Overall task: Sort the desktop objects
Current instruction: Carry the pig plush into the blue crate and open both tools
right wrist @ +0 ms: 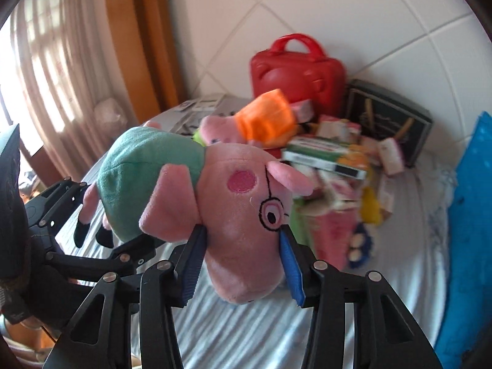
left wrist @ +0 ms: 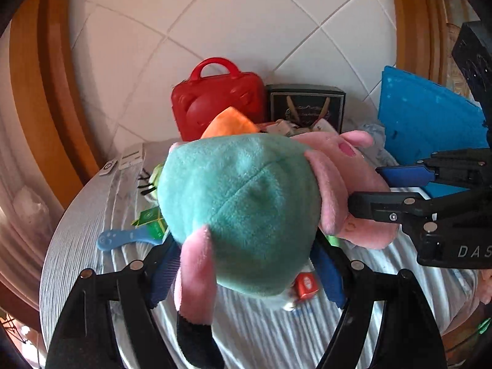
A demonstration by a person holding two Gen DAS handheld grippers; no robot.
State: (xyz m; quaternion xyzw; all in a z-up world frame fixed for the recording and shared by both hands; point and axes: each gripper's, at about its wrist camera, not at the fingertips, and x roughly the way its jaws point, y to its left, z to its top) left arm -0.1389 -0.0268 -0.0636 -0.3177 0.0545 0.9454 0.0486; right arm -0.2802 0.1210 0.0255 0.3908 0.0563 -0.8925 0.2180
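Observation:
A pink pig plush in a teal shirt point(left wrist: 243, 209) is held in the air between both grippers. My left gripper point(left wrist: 246, 264) is shut on its teal body. My right gripper point(right wrist: 243, 246) is shut on the pig's pink head point(right wrist: 243, 215), and it shows in the left wrist view point(left wrist: 399, 190) at the right. A second pink pig plush in an orange dress point(right wrist: 261, 123) lies behind on the table. Small boxes and packets point(right wrist: 326, 153) are piled past it.
A red toy case point(left wrist: 215, 101) and a dark box point(left wrist: 307, 107) stand against the tiled wall. A blue mat point(left wrist: 427, 117) leans at the right. A blue spoon-like toy point(left wrist: 123, 238), green packets point(left wrist: 150, 221) and a small red box point(left wrist: 306, 286) lie on the striped cloth point(right wrist: 246, 323).

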